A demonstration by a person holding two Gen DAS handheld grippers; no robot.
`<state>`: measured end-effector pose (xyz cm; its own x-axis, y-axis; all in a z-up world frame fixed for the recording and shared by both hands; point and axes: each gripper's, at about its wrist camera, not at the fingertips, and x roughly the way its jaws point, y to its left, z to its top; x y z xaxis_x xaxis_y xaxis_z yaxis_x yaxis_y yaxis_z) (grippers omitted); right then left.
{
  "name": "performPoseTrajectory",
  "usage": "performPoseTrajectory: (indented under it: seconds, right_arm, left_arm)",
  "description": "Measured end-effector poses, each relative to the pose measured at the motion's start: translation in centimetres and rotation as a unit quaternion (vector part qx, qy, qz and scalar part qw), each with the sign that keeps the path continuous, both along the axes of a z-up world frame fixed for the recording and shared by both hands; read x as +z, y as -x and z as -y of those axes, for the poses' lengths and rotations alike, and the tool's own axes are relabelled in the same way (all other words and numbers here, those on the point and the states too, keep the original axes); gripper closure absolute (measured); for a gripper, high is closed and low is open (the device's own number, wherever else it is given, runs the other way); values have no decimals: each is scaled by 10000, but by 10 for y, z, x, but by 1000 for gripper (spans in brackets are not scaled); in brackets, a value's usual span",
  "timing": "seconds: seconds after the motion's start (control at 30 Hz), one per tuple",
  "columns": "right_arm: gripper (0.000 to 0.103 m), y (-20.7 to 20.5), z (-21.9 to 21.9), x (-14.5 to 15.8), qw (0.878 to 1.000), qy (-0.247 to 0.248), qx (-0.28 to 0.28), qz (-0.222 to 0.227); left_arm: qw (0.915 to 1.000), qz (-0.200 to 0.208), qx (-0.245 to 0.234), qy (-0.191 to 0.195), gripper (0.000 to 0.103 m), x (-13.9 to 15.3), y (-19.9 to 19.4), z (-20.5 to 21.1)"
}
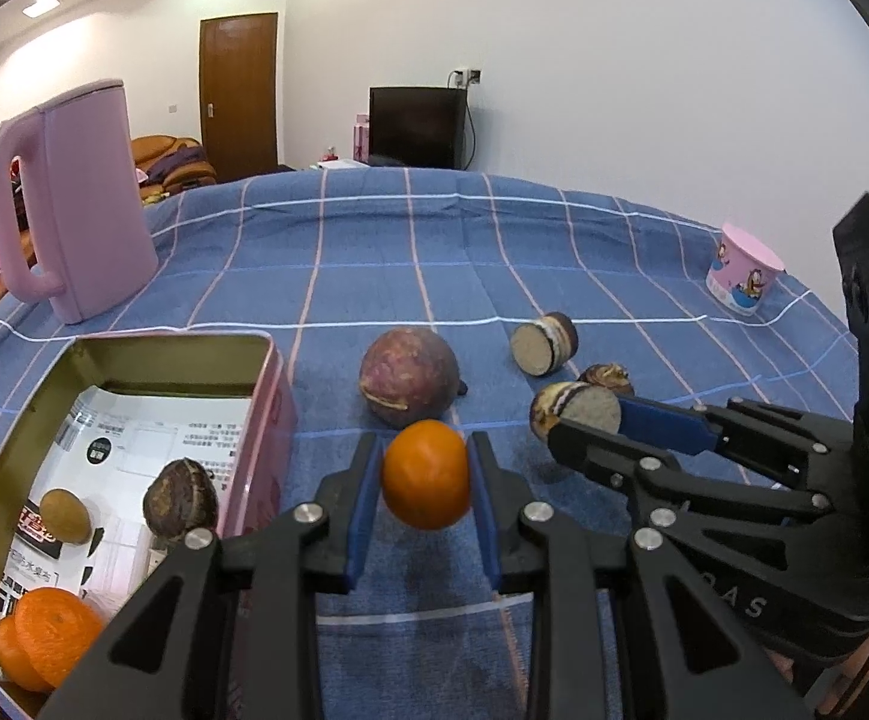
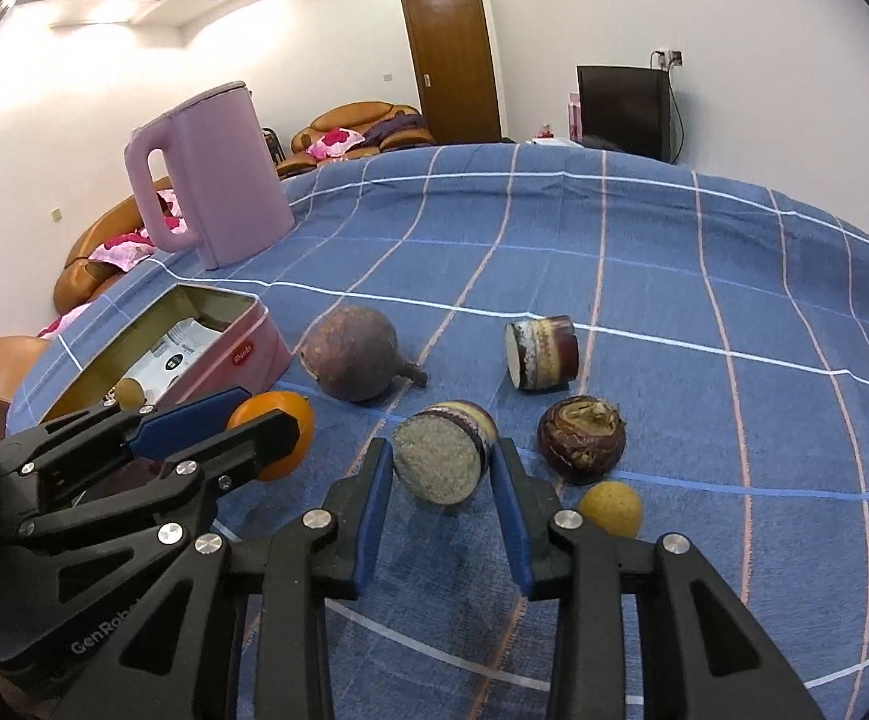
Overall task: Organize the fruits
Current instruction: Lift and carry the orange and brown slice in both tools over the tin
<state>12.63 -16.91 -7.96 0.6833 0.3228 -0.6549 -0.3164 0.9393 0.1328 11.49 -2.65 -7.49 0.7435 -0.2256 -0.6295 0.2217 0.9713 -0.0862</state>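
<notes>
left gripper: pinching the orange, blue pads tight on both its sides, fruit lifted just clear of the cloth
right gripper: pinching the cut fruit half, pale flat face turned toward the camera, pads on its rounded flanks
key relation: tin box sits directly left of the held orange, open top facing up, near wall just beside the left gripper; left hand is the nearer one, right hand has to cross past it
box contents: whole dark fruit, small brown fruit, orange slices on printed paper; free space in the middle
orange: smooth, glossy, round, rolls easily
cut fruit half: dark wrinkled rind, pale grainy core, short and stubby, flat cut end
left on bench: big purple round fruit with stem, a second cut chunk lying on its side, dark knobbly fruit, small yellow ball fruit beside the right gripper
bench cover: blue checked cloth, soft, slightly wrinkled
others: pink kettle behind the box, pink cup far right, both well apart from the fruit
</notes>
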Motion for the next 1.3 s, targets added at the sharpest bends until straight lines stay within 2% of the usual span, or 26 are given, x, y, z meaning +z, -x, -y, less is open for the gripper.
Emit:
performPoseTrajectory:
  seconds: [0.23, 1.3]
  right_arm:
    - [67, 9, 1, 6, 9996, -22, 15, 293]
    - [67, 36, 8, 23, 9936, -217, 40, 1109]
  left_arm:
    - [9999, 148, 49, -54, 73, 3, 5, -1]
    - [9957, 826, 360, -210, 73, 15, 26, -2]
